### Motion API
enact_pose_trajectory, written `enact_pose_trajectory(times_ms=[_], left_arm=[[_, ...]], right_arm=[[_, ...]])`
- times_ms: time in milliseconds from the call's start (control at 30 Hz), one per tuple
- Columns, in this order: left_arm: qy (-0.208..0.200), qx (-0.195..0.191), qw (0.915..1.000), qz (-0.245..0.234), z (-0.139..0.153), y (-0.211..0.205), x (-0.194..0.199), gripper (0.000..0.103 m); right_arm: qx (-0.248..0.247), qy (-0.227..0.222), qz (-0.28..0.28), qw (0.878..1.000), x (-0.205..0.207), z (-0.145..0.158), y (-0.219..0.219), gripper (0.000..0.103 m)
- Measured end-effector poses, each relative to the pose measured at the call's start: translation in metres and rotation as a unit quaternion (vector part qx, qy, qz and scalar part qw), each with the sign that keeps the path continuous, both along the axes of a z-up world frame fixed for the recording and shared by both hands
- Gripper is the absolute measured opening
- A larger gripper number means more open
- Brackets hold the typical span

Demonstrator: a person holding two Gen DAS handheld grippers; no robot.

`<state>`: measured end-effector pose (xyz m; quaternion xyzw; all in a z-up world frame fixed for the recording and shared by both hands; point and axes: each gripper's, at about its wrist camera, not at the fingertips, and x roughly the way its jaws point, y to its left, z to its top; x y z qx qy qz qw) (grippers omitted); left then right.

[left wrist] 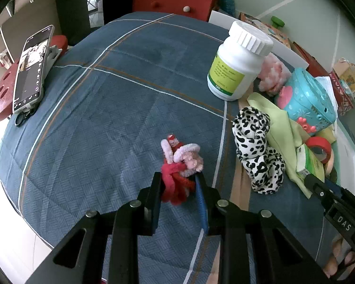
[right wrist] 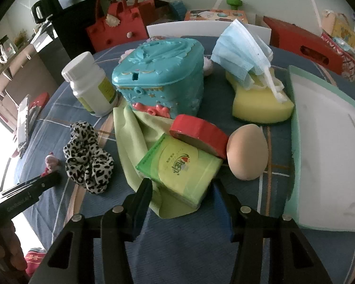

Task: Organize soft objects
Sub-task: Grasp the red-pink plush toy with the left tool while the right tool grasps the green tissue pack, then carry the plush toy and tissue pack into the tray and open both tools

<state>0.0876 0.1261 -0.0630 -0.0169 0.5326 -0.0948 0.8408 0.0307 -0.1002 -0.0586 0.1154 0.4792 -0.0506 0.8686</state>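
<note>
My left gripper (left wrist: 178, 184) is shut on a bundle of red and pink hair ties (left wrist: 181, 165) that rests on the blue quilt (left wrist: 106, 130). A leopard-print scrunchie (left wrist: 258, 151) lies to its right; it also shows in the right wrist view (right wrist: 87, 158). My right gripper (right wrist: 181, 189) is open, its jaws on either side of a green tissue pack (right wrist: 179, 170) lying on a light green cloth (right wrist: 135, 139). Also in the right wrist view are a beige sponge egg (right wrist: 247, 151), a yellow sponge (right wrist: 260, 104) and blue face masks (right wrist: 243, 54).
A white pill bottle (left wrist: 239, 64), a teal plastic box (right wrist: 161, 75) and a red tape roll (right wrist: 198, 135) stand among the soft things. A pale green tray (right wrist: 329, 142) lies at the right. A phone on a stand (left wrist: 33, 68) is at the left edge.
</note>
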Motion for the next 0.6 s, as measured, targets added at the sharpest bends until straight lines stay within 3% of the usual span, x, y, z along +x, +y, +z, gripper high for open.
enact_pose_trajectory(times_ms=[67,600], left_arm=[[0.0,0.0,1.0,0.0,0.0,0.001,0.0,0.028],[-0.004,0.009,0.9999,-0.004,-0.002,0.0,-0.001,0.028]], right_arm=[[-0.008,-0.002,0.003,1.0,0.0,0.001,0.004,0.075],[0.002,-0.003,-0.03,1.0,0.011,-0.004,0.006,0.078]])
